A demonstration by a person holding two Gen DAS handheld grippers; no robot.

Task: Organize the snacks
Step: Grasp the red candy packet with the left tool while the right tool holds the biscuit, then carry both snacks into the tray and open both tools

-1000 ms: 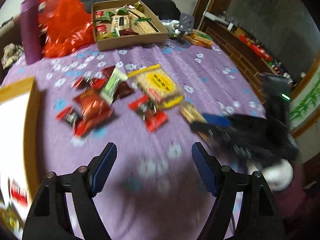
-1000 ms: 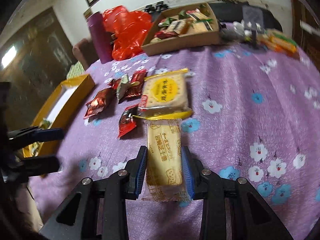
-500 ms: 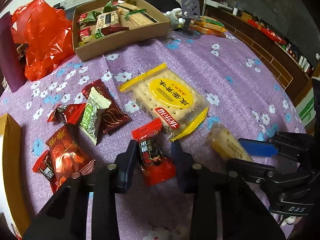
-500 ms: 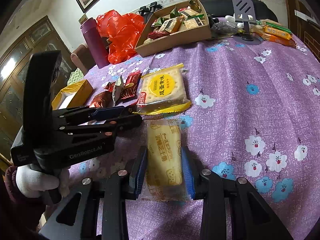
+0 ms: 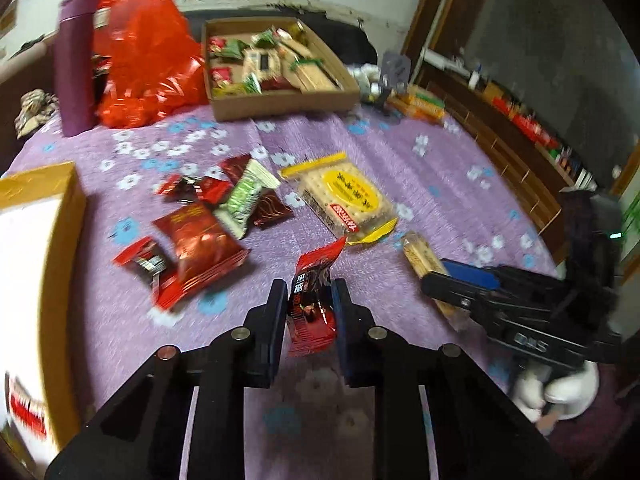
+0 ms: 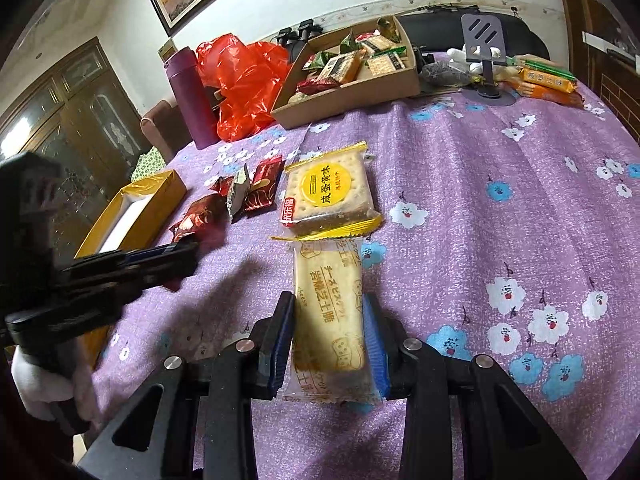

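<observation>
My left gripper (image 5: 309, 294) is shut on a small red and black snack packet (image 5: 312, 304) and holds it above the purple flowered cloth. My right gripper (image 6: 328, 312) is shut on a long pale cheese cracker pack (image 6: 329, 312), which also shows in the left wrist view (image 5: 424, 258). A square yellow cracker pack (image 6: 326, 192) lies just beyond it. Several red, brown and green packets (image 5: 208, 216) lie to the left. The left gripper shows at the left of the right wrist view (image 6: 132, 268).
A brown cardboard tray (image 5: 280, 104) with several snacks stands at the back. A yellow box (image 5: 52, 240) sits at the left edge. A purple flask (image 5: 76, 60) and a red plastic bag (image 5: 148, 56) stand at the back left. A phone stand (image 6: 484, 56) and orange packs (image 6: 548, 84) are at the back right.
My left gripper closed on the red and black packet and has lifted and pulled it back from the pile. My right gripper still holds the cheese cracker pack in place.
</observation>
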